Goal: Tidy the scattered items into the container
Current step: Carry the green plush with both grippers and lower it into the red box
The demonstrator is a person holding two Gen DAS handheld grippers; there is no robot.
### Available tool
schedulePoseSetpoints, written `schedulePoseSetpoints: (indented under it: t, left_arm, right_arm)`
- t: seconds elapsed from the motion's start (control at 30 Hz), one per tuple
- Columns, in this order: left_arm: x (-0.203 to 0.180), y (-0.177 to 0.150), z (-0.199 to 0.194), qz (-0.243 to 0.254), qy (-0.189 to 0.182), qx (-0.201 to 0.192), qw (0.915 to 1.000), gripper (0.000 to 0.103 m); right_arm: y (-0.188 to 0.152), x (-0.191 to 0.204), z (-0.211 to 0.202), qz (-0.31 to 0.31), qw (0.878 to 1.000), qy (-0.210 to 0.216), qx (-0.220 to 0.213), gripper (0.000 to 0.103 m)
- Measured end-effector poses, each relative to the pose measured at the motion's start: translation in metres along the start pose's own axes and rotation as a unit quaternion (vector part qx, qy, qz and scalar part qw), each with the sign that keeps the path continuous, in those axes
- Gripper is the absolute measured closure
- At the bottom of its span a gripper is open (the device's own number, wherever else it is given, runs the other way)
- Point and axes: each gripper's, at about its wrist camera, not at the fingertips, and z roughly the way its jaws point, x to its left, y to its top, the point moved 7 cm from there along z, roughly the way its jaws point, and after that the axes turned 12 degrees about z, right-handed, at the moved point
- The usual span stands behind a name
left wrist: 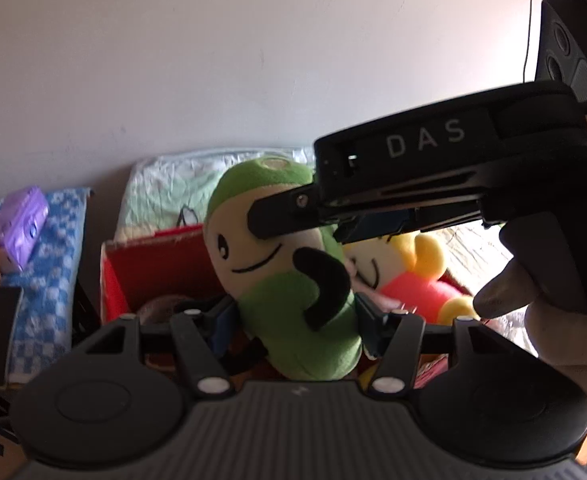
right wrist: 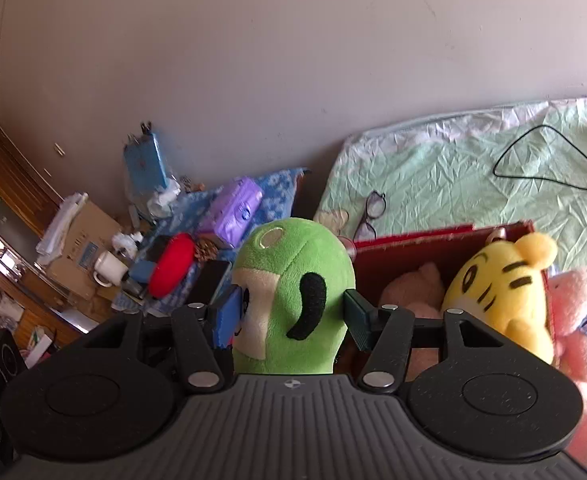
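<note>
Plush fills the foreground of both wrist views: the green toy (right wrist: 293, 300) stands upright between the fingers of the right tongs (right wrist: 289, 316), whose blue pad presses its face side and dark pad its other flank, so these tongs look clamped on it around the head. In the left wrist view the same green toy (left wrist: 293, 272) sits between the fingers of the left tongs (left wrist: 293, 322) too; the pads lie against its lower body, though whether they squeeze it or merely bracket it I cannot tell. The toy's long axis runs roughly vertical, and both pairs of tongs grip across it, right high, left low. Just behind and to the right lies the red container (right wrist: 433, 240), open-topped, already holding a yellow tiger plush (right wrist: 501, 288) and a brownish plush (right wrist: 413, 288), with a pink plush (right wrist: 585, 320) outside its right wall. So the toy probably needs carrying rightward and forward over the near rim, then lowering. Farther off, glasses (right wrist: 367, 216) lie on the green bedsheet (right wrist: 453, 168), and a purple pack (right wrist: 237, 208) rests on blue checked cloth.
</note>
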Motion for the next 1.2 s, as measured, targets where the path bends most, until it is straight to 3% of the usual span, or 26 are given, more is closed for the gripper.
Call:
schedulePoseSetpoints:
  t: [0.3, 0.5, 0.63, 0.9, 1.2]
  left_arm:
    - [0.011, -0.021, 0.024, -0.009, -0.032, 0.044, 0.9985, 0.043]
    - [0.013, -0.027, 0.049, -0.008, -0.041, 0.104, 0.9937, 0.043]
    - [0.018, -0.032, 0.06, -0.016, -0.047, 0.123, 0.9912, 0.042]
    - [0.02, -0.039, 0.054, -0.024, -0.049, 0.137, 0.9891, 0.046]
    - [0.01, -0.037, 0.057, -0.006, -0.067, 0.133, 0.9889, 0.049]
  right_arm:
    - [-0.015, -0.006, 0.03, -0.008, 0.999, -0.037, 0.022, 0.045]
    - [-0.017, -0.019, 0.05, -0.008, 0.998, -0.059, 0.025, 0.046]
    - [-0.018, -0.029, 0.06, 0.009, 0.997, -0.066, 0.032, 0.046]
    - [-0.018, -0.027, 0.067, -0.033, 0.995, -0.091, 0.006, 0.047]
    - [-0.024, -0.03, 0.08, -0.057, 0.993, -0.102, 0.02, 0.047]
